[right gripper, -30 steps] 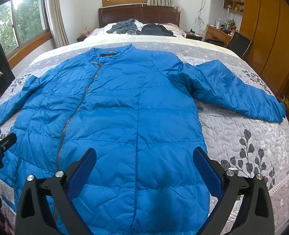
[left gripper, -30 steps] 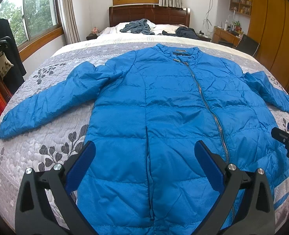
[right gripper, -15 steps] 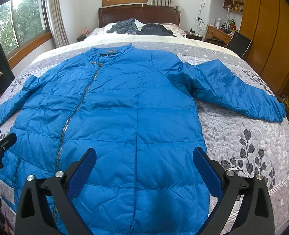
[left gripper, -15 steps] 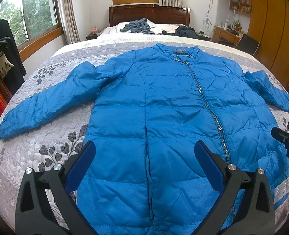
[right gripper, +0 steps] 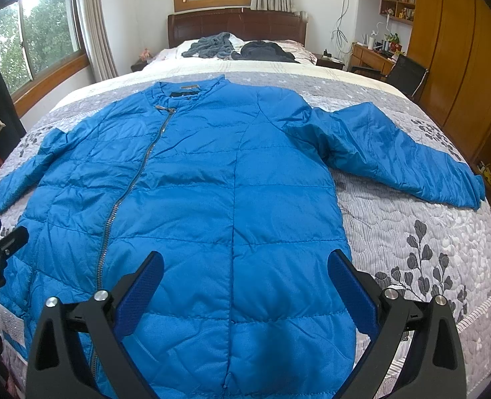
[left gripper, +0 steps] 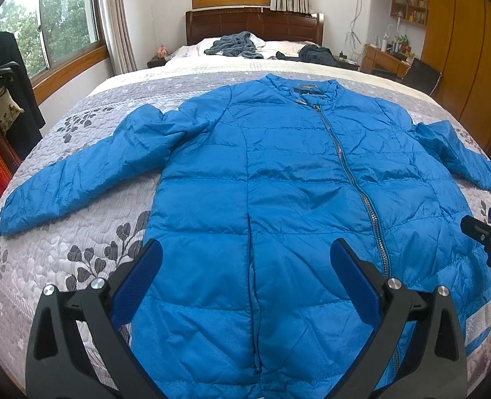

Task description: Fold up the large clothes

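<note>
We hold the left tool (left gripper: 245, 277) and the right tool (right gripper: 244, 279) with jaws spread wide and nothing between them, both above the hem of the jacket (left gripper: 278, 183). The jacket lies flat and zipped, front up, on the bed (left gripper: 79, 232), hem at the foot edge, collar toward the headboard (left gripper: 255, 25), sleeves out toward the side edges.
</note>
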Motion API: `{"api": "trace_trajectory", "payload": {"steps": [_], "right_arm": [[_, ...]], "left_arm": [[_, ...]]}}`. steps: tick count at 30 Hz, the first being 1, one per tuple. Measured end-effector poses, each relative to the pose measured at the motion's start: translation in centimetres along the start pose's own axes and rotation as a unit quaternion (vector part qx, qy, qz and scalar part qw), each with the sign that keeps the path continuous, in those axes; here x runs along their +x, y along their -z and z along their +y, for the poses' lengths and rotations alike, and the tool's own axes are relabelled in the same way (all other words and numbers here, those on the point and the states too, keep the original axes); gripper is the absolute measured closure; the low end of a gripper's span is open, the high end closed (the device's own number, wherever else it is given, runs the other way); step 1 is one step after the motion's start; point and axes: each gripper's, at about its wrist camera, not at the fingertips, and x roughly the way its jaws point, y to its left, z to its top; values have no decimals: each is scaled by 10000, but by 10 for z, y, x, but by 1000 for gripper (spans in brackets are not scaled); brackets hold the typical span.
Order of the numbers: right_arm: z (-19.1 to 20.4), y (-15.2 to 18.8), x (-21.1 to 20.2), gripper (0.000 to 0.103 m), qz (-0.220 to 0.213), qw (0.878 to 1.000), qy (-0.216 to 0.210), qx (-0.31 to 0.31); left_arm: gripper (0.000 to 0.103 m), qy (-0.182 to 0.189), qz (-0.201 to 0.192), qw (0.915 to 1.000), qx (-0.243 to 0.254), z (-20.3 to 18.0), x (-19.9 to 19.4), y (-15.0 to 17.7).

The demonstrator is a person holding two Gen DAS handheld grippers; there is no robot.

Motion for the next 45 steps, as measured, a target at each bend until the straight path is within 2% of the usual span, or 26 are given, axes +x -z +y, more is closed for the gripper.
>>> {"api": "trace_trajectory", "payload": {"steps": [22,27,31,33,36,40,45], "right_arm": [[-5,0,4,4,-28,10000,-38,15],[-34,-6,4,4,-193,9994,-157,249],[-112,-18,17,4,-79,9932,-248,1134],[-157,-24,26,4,72,9883,-46,1525],[-240,-29,44,4,276,9758,350,2142],[-328,-30,67,4,502,9549,539,2877],[-406,-34,92,4,592,9381,632,3354]], "left_arm": [[3,-20,25,10000,0,-1,0,1],[3,297,157,9993,159,-11,8,-11],[3,494,155,9980,358,-32,19,-33],[3,524,221,9975,410,-47,29,-49],[3,582,317,9970,408,-71,47,-70],[3,626,343,9971,278,-103,72,-98],[3,537,175,9980,281,-141,95,-122]]}}
